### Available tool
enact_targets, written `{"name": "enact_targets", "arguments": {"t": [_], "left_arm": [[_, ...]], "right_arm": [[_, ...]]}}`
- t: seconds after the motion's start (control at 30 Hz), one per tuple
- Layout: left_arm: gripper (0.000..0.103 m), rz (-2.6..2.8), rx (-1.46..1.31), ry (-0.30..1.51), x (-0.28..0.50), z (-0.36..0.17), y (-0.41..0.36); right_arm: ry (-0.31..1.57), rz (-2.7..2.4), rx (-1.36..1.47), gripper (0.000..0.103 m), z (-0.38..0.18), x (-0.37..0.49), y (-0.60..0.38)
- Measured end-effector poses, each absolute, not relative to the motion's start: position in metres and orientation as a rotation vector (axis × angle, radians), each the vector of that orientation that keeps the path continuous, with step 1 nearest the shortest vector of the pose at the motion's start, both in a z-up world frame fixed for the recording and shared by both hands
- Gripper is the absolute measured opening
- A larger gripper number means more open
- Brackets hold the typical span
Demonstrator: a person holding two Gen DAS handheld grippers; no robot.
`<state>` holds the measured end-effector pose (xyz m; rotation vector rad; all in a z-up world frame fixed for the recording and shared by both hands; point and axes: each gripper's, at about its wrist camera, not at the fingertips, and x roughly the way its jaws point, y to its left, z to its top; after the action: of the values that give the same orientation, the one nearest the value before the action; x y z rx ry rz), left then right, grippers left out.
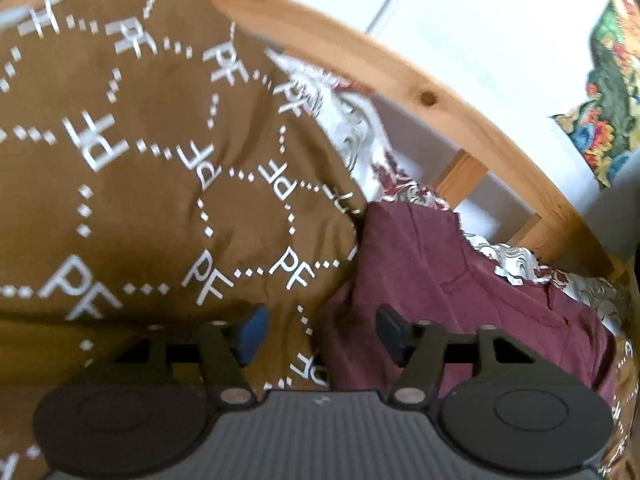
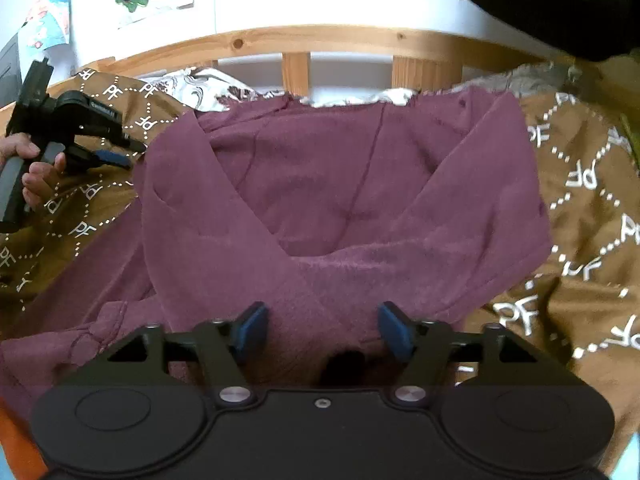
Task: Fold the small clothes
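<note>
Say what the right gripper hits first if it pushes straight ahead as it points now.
Probably the maroon garment: the right gripper is open and angled down over its folded sleeves, nothing between them. Depth is hard to judge.
</note>
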<state>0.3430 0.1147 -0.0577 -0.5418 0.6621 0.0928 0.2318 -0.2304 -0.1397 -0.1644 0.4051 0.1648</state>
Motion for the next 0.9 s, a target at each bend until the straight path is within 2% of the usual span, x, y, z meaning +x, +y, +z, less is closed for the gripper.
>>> {"name": "enact_targets", "arguments": {"t": [0.13,0.2,0.3,0.53,0.67,0.9], "left_arm": [[0.088,0.047,-0.455,0.666,0.317,-0.039,0.098],[0.092,0.008,-0.385,0.658,0.299,-0.025,0.089],[0.102,-0.043,-0.274,0.628,0.272,-0.003,0.073],[0.102,-0.177,-0.223,0.611,0.188,0.024,0.054],[0.102,-0.214,-0.092,0.665,0.142,0.017,0.039],[0.102,-0.222,0.081,0.768,0.115,-0.004,0.015]], "right_arm": [[0.337,0.134,-0.227,0.088,-0.132,0.214,-0.228],[0.299,0.115,-0.261,0.099,-0.126,0.204,-0.228],[0.214,0.078,-0.309,0.102,-0.115,0.184,-0.228],[0.116,0.036,-0.413,0.102,-0.081,0.144,-0.23],[0.291,0.093,-0.564,0.102,-0.074,0.136,-0.226],[0.501,0.172,-0.762,0.102,-0.115,0.12,-0.205]]}}
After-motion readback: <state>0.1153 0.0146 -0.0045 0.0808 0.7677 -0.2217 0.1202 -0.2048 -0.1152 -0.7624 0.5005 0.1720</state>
